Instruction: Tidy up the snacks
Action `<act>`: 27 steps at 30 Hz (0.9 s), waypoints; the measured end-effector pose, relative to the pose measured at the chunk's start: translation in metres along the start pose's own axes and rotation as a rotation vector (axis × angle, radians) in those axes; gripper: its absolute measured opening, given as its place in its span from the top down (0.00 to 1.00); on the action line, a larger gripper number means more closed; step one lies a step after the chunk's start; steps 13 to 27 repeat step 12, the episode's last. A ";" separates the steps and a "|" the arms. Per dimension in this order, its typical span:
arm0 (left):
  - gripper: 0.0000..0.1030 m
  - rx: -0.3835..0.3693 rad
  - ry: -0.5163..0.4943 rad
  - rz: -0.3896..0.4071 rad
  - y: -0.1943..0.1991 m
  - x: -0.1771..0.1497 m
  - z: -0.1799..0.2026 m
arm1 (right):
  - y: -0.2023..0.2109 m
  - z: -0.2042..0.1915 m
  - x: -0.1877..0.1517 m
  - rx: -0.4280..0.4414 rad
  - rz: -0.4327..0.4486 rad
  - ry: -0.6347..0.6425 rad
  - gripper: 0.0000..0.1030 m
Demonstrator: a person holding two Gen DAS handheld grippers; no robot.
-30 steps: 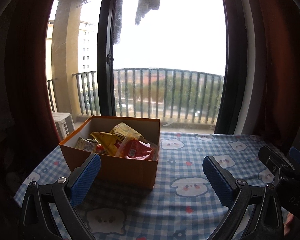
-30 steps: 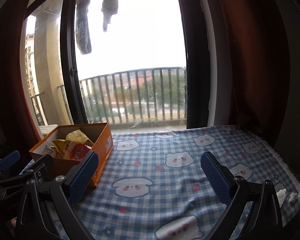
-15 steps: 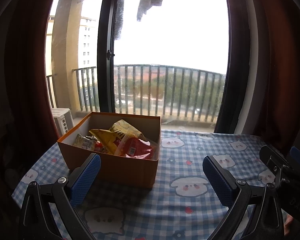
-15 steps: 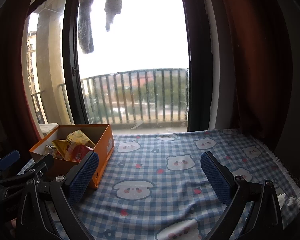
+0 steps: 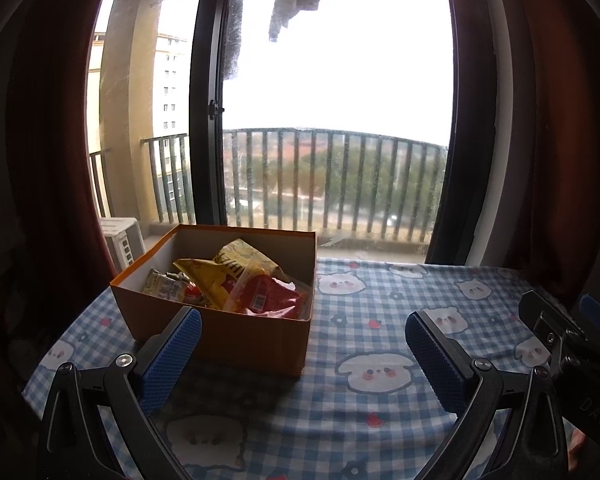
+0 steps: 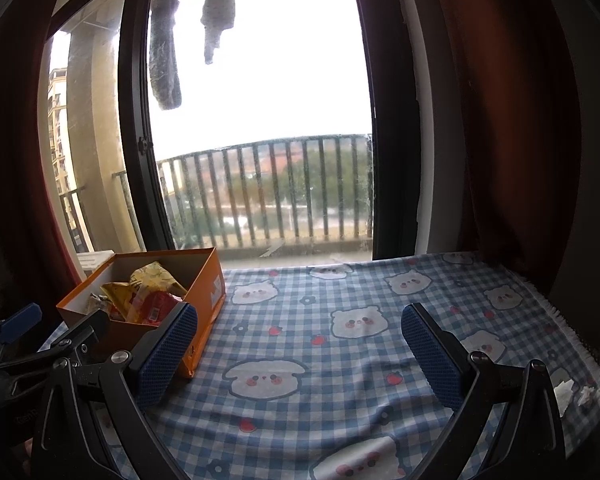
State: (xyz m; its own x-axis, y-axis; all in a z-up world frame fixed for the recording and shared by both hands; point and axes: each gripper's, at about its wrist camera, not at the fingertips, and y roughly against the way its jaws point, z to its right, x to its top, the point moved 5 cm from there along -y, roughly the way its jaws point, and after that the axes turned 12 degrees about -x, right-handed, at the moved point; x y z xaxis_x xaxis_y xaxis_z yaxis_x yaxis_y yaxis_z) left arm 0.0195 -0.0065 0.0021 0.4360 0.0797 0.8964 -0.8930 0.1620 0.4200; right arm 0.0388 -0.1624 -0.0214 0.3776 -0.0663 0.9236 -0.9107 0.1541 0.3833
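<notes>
An open orange cardboard box (image 5: 220,334) stands on the table at the left, also in the right wrist view (image 6: 210,280). Inside lie snack packets: a yellow bag (image 5: 236,266), a red packet (image 5: 270,300) and a small green-white packet (image 5: 162,286); they show in the right wrist view too (image 6: 144,292). My left gripper (image 5: 300,350) is open and empty, just in front of the box. My right gripper (image 6: 298,350) is open and empty over bare cloth to the right of the box. The right gripper's body shows at the left view's right edge (image 5: 568,344).
A blue-checked tablecloth with bear faces (image 6: 340,320) covers the table. Its fringed right edge (image 6: 572,320) has white scraps (image 6: 564,390) near it. Behind the table is a window with a black frame (image 5: 204,120), balcony railing and dark red curtains (image 6: 500,120).
Both views have tilted up slightly, so the box and table sit a little lower in the frames. Both grippers stay open and empty; the box has not moved.
</notes>
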 end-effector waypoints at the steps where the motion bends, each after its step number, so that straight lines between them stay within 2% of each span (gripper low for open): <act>1: 0.00 0.000 0.001 0.000 0.000 0.000 0.000 | 0.000 0.001 0.000 -0.001 -0.001 -0.002 0.00; 27: 0.01 -0.009 -0.001 -0.006 -0.002 0.001 0.002 | 0.001 0.000 0.000 -0.007 -0.008 -0.013 0.00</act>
